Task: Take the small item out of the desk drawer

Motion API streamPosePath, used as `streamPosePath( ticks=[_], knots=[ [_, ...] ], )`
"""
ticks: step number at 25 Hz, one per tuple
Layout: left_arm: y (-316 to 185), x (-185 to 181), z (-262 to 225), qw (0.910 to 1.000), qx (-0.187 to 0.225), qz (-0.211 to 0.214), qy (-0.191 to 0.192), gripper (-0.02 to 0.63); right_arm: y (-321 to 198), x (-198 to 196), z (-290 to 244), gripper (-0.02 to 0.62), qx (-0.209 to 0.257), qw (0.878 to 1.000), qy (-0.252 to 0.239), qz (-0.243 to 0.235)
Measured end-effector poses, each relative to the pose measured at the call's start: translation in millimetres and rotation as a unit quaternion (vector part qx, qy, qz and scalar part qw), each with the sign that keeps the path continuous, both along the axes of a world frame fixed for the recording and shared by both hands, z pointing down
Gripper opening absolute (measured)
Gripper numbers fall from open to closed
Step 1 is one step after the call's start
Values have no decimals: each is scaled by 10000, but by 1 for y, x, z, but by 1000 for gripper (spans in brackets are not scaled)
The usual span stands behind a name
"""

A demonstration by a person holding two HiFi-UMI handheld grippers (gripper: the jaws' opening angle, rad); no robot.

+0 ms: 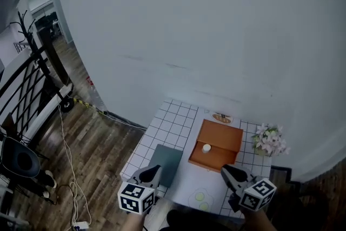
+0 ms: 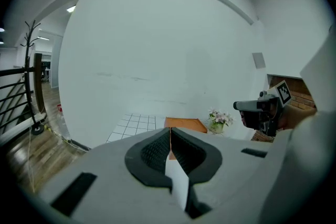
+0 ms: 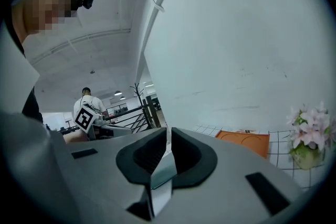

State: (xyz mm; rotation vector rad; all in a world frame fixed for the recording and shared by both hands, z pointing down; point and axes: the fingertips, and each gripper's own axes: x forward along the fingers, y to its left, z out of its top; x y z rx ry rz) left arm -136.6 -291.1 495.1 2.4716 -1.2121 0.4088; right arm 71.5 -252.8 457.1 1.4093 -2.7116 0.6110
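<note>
Head view: left gripper point(image 1: 155, 169) & right gripper point(image 1: 226, 170) hang over near edge of checked table point(image 1: 174, 117), both clear of orange drawer box point(image 1: 221, 136). Small white item point(image 1: 206, 147) sits in box's front part. Left gripper view: jaws clenched, empty. Right gripper view: jaws all but together, nothing btwn; flowers point(image 3: 310, 134) at right.

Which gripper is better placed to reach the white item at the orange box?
Right, probably. The right gripper sits just in front of the orange box, nearer the white item; the left gripper is off over the grey mat.
</note>
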Motion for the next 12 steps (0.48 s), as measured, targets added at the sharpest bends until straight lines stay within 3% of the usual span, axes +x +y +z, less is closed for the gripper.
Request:
streamPosePath(
  ticks=[12],
  knots=[
    [-17,76,-2,9986,9,-468,-230,12,-31,60,33,54,-248,9966,-29,-781]
  ],
)
